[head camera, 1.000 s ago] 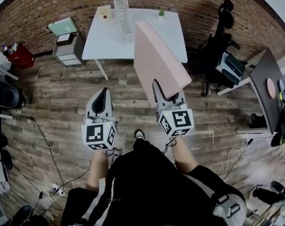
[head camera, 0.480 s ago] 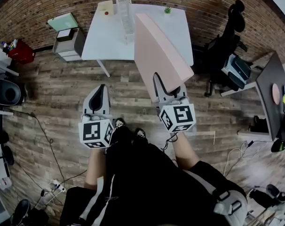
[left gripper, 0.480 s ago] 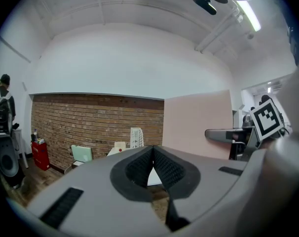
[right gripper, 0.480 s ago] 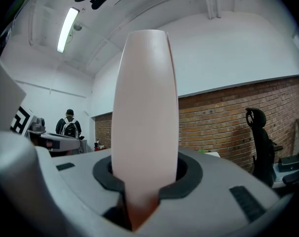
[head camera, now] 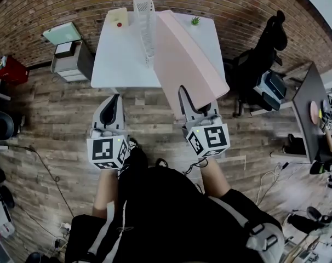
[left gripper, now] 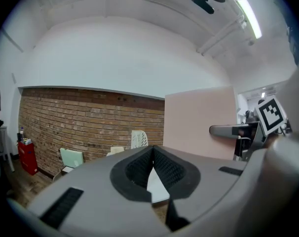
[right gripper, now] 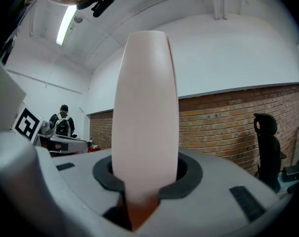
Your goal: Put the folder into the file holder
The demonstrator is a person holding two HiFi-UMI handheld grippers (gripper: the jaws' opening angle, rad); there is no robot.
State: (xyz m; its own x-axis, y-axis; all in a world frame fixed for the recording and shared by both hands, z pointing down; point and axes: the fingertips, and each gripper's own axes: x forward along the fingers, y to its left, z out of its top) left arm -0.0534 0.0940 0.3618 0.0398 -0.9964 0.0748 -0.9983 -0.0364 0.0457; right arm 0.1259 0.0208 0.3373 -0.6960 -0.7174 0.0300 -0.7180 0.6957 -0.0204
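Holds folder [head camera: 187, 64] pinched low in right gripper [head camera: 194, 106], left gripper [head camera: 113, 102] shut and empty; may sway on approach and knock over slim file holder [head camera: 145, 29] on table [head camera: 114, 53].

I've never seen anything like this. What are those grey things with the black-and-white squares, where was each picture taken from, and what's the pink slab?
There is no robot here. A person holds a two-fingered gripper in each hand, and the patterned cubes are part of those grippers. The top-down picture comes from a camera on the person's head. The other two come from cameras riding on each gripper, looking along its fingers. The right gripper is clamped on a large flat pink folder, which stands up out of it. The left gripper is closed and empty. Ahead stands a white table carrying a tall white mesh file holder, a small green plant and a pale yellow block.
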